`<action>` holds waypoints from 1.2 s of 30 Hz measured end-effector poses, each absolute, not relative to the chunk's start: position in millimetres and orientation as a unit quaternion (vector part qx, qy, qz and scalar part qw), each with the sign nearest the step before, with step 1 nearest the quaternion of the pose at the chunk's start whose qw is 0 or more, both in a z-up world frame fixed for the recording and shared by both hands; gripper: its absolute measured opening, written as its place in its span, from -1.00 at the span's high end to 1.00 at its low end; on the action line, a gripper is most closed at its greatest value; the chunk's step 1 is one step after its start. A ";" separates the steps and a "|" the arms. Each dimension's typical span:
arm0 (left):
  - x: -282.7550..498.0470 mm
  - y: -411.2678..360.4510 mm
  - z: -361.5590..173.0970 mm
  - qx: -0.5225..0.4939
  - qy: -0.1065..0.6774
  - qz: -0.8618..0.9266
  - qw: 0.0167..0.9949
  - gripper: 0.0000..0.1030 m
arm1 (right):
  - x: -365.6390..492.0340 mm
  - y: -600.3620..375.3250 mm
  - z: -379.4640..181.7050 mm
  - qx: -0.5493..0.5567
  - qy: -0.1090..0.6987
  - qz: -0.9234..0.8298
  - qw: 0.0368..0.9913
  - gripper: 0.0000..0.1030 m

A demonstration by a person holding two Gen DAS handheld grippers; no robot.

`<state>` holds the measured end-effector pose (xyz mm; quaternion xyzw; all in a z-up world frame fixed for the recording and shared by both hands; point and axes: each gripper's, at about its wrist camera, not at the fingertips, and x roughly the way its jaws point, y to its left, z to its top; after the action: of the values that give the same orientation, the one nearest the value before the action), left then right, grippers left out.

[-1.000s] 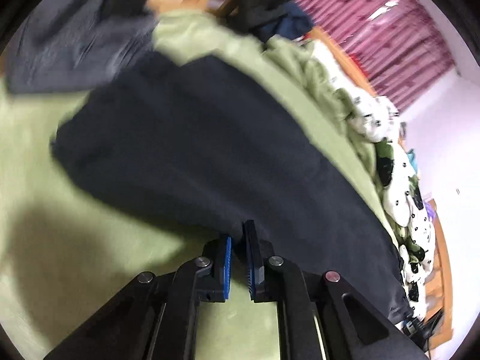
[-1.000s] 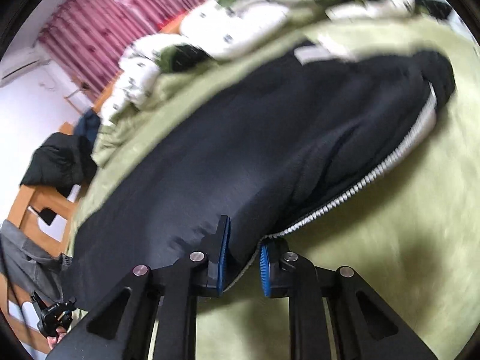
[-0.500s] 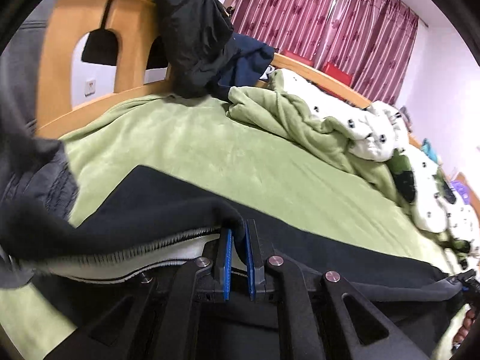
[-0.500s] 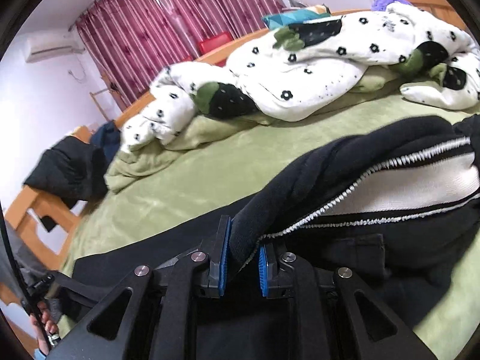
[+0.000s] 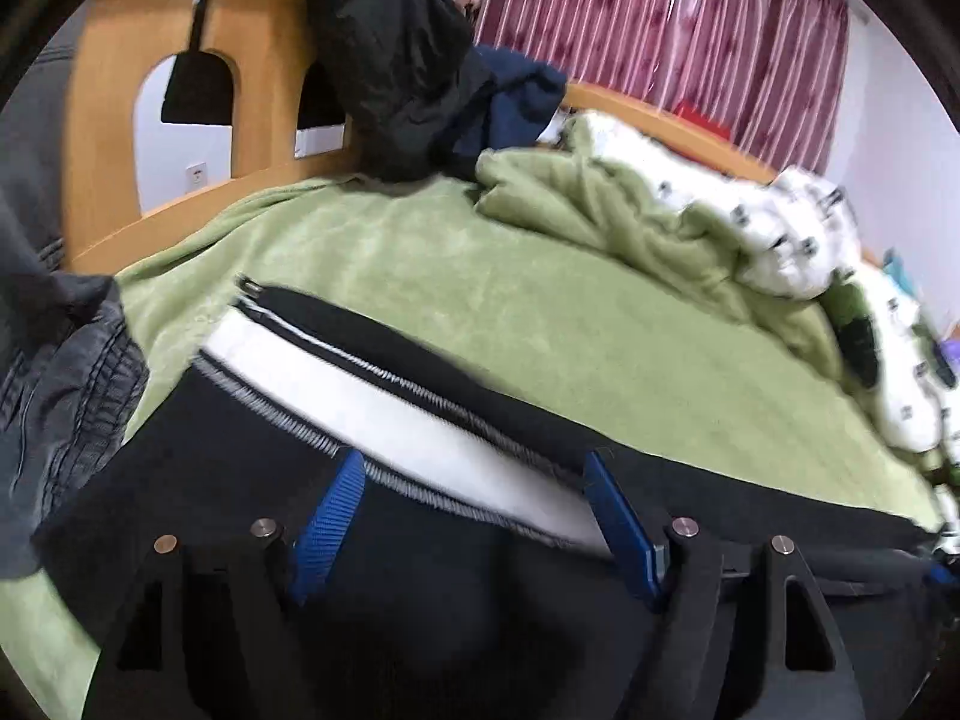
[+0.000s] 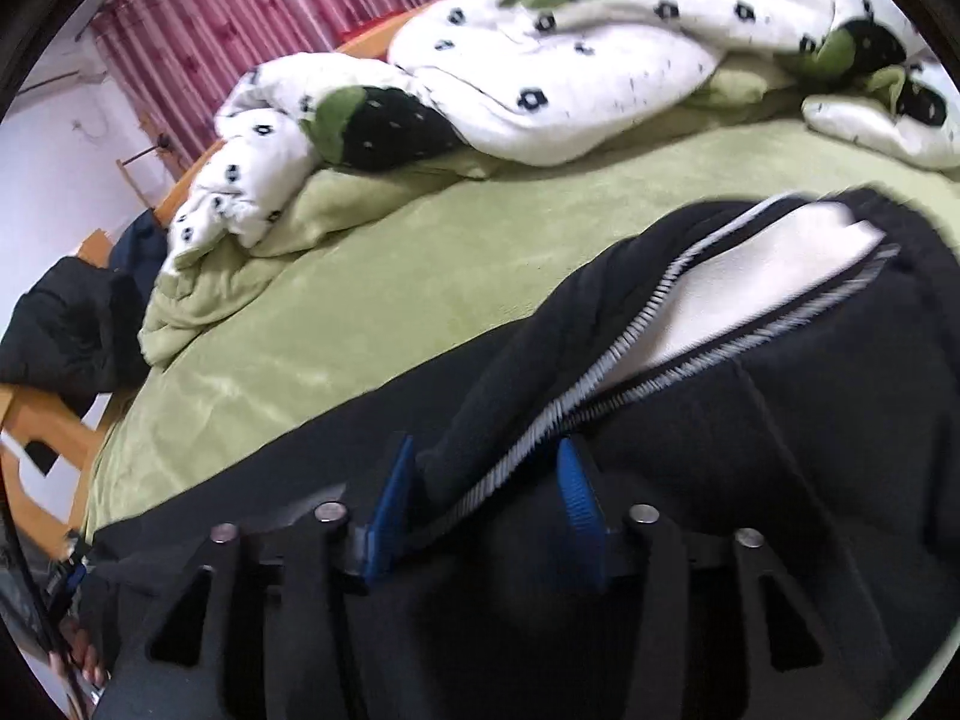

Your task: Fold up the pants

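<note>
Half a second ago both grippers pinched the black pants; now both have let go; the left gripper [image 5: 474, 483] has its blue pads spread wide, the white-lined waistband with its ribbed trim lying loose between them, running from ten o'clock toward four; the pants [image 5: 228, 480] rest flat on the green blanket [image 5: 540, 324], a grey garment [image 5: 54, 396] at nine o'clock; the right gripper [image 6: 486, 468] is likewise released, a fold of the pants [image 6: 780, 420] and striped trim sitting slack between its parted pads; both point low across the bed; the spotted duvet [image 6: 570, 78] lies at twelve o'clock.
</note>
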<state>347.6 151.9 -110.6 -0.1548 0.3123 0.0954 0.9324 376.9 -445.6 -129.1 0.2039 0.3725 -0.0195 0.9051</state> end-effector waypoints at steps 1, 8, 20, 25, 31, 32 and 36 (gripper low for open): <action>339.8 152.7 -110.4 -0.156 0.315 0.089 0.932 -0.44 | 364.2 -442.1 -124.7 0.189 0.374 -0.018 0.908 -0.03; 247.6 161.6 -144.7 -0.228 0.403 0.016 0.886 -0.44 | 262.8 -449.0 -137.5 0.161 0.399 -0.015 0.903 -0.16; 248.0 183.6 -189.6 -0.352 0.394 0.006 0.849 -0.41 | 275.1 -491.6 -180.7 0.267 0.398 -0.020 0.878 -0.22; 278.9 191.0 -191.6 -0.358 0.394 0.051 0.845 0.19 | 310.2 -511.5 -187.5 0.305 0.385 -0.038 0.871 0.59; 274.5 197.8 -183.8 -0.365 0.412 0.069 0.832 0.79 | 282.7 -523.8 -169.8 0.368 0.348 -0.018 0.862 0.77; 267.6 197.3 -178.6 -0.362 0.409 0.067 0.835 0.84 | 273.8 -529.4 -169.6 0.391 0.349 -0.011 0.851 0.78; 228.7 184.9 -160.0 -0.329 0.414 0.046 0.848 0.84 | 242.4 -536.2 -158.0 0.391 0.354 -0.011 0.850 0.86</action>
<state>228.7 184.9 -160.0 -0.3288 0.4140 0.0464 0.8476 242.4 -536.2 -158.0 0.3908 0.3540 -0.0114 0.8496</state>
